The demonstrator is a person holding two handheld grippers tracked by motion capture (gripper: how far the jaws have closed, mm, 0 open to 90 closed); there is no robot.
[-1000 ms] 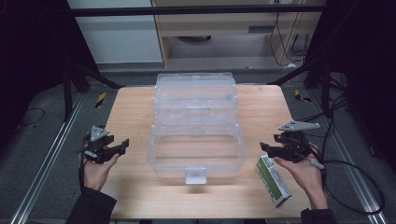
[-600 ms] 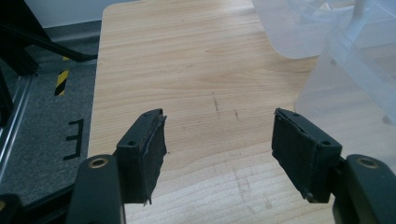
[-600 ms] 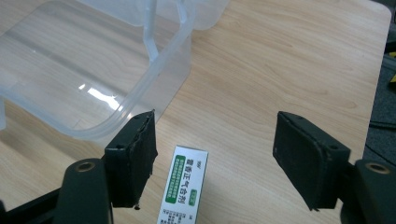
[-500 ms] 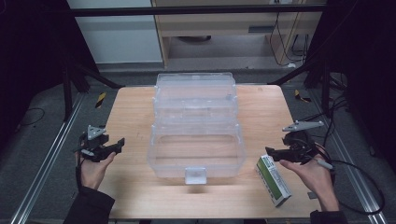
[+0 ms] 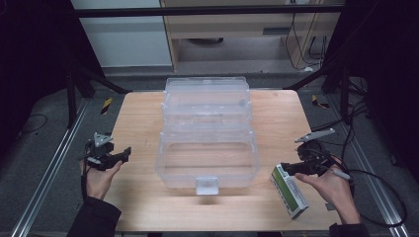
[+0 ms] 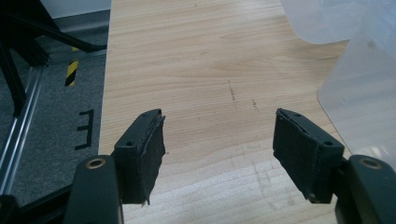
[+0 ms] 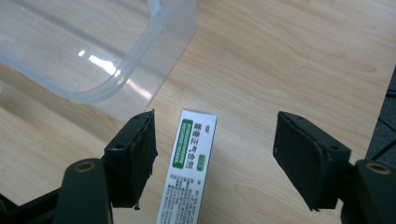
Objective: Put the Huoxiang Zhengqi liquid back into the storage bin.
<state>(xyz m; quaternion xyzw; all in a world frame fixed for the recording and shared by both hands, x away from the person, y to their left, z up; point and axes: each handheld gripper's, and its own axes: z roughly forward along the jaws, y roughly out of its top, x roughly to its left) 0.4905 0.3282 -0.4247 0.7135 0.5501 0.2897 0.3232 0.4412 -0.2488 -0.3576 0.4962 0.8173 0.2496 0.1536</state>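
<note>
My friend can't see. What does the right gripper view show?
A white and green box lies flat on the wooden table, between the open black tongs of the right gripper, touching neither. A clear plastic bin sits beyond it.

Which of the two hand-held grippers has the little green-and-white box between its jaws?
The right hand-held gripper: the box lies between its open jaws, while the left hand-held gripper faces bare table.

Table (image 5: 138,123) lit from above, bg dark, pics slightly soft.
</note>
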